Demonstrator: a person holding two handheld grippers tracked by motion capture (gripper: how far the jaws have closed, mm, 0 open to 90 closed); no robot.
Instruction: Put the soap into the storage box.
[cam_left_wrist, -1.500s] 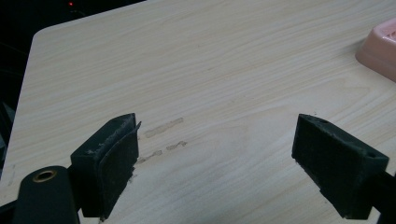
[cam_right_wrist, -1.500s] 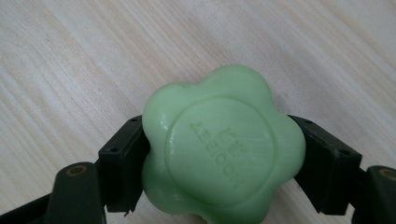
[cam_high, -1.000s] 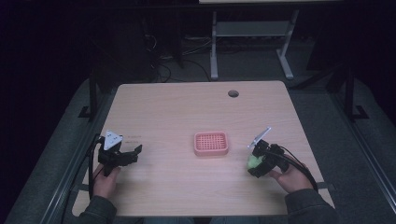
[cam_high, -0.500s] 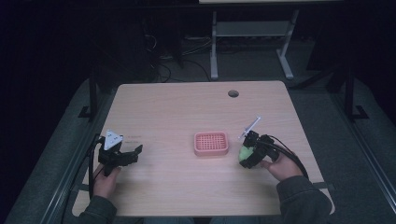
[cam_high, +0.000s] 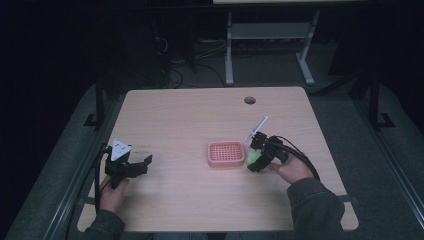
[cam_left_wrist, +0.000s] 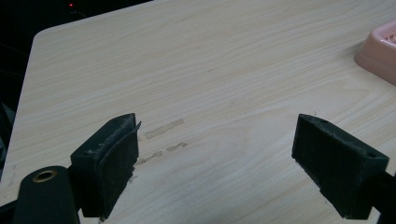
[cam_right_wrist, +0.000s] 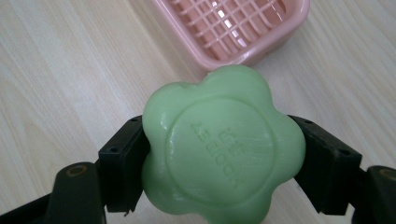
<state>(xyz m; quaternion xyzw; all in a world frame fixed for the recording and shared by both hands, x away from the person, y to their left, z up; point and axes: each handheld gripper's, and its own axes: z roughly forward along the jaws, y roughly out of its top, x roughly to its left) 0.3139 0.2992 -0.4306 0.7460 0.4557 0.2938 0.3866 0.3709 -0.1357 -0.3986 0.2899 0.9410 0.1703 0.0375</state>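
Right claw (cam_right_wrist: 219, 163) is clamped on my green soap (cam_right_wrist: 222, 149), just beside the pink tray (cam_high: 226, 153). Left claw (cam_left_wrist: 217, 158) sits spread apart over bare table (cam_high: 190, 115), well away.

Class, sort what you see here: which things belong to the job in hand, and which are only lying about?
In the job:
- green flower-shaped soap bar, clamped in the right gripper
- pink plastic grid-bottomed soap dish, just beside the soap

Only about:
- open left gripper, holding nothing
- round cable hole in the wooden table

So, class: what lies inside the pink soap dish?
The pink soap dish holds nothing visible: its bare grid floor shows. The green soap, clamped in the right gripper, hides its near rim; the far edge is out of frame.
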